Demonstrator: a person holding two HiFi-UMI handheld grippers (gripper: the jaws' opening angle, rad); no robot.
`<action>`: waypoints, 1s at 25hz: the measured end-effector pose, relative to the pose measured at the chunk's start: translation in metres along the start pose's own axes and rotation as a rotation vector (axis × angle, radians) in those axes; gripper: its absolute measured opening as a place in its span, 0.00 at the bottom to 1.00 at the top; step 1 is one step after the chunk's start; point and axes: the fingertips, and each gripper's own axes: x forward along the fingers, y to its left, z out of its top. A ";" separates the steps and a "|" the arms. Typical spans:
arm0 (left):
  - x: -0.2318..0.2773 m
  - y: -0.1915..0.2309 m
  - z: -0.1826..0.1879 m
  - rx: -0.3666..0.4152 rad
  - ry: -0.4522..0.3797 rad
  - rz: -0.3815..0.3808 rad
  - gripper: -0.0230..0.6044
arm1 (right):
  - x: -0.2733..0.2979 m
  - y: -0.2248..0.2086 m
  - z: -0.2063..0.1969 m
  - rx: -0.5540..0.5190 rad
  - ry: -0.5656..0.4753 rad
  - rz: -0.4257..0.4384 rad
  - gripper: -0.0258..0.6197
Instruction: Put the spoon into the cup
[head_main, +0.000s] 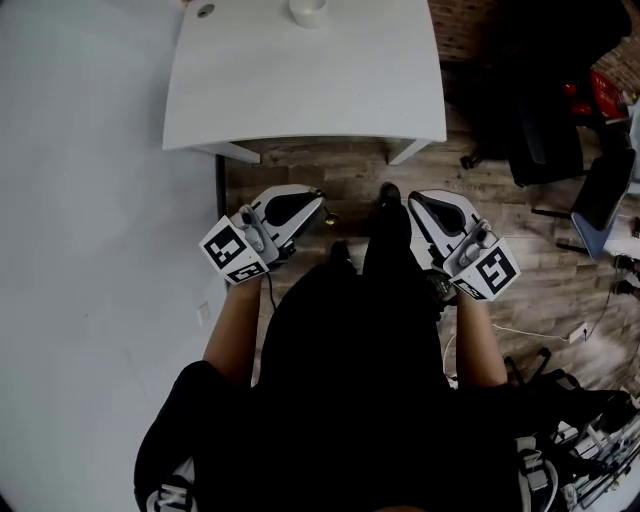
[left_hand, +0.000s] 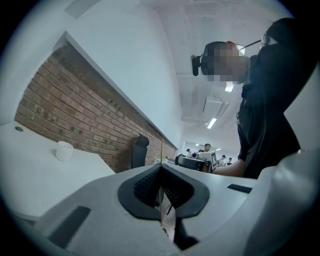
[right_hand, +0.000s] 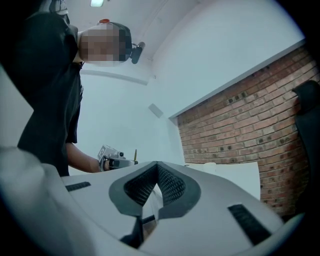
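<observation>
Head view showing even, bright light; white table (head_main: 300, 90) washing out far, dark clothing (head_main: 350, 400) losing detail near. Ceiling strip lights (left_hand: 212, 123) glowing far in left gripper view. Both gripper views bending strongly, darkening at corners, nearest foreground blurring.

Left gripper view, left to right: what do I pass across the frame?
cup → chair → spoon, clamped in the left gripper → right gripper → person

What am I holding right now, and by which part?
Left gripper pinches the gold spoon by its thin handle; right gripper is shut, empty.
</observation>
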 end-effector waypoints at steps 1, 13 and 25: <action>0.003 0.008 0.003 0.005 0.006 0.019 0.06 | 0.005 -0.011 0.000 -0.001 -0.003 0.012 0.05; 0.081 0.085 0.055 0.064 0.016 0.194 0.06 | 0.044 -0.144 0.036 -0.013 -0.047 0.208 0.05; 0.124 0.113 0.075 0.095 0.023 0.251 0.06 | 0.058 -0.182 0.035 -0.006 -0.001 0.336 0.05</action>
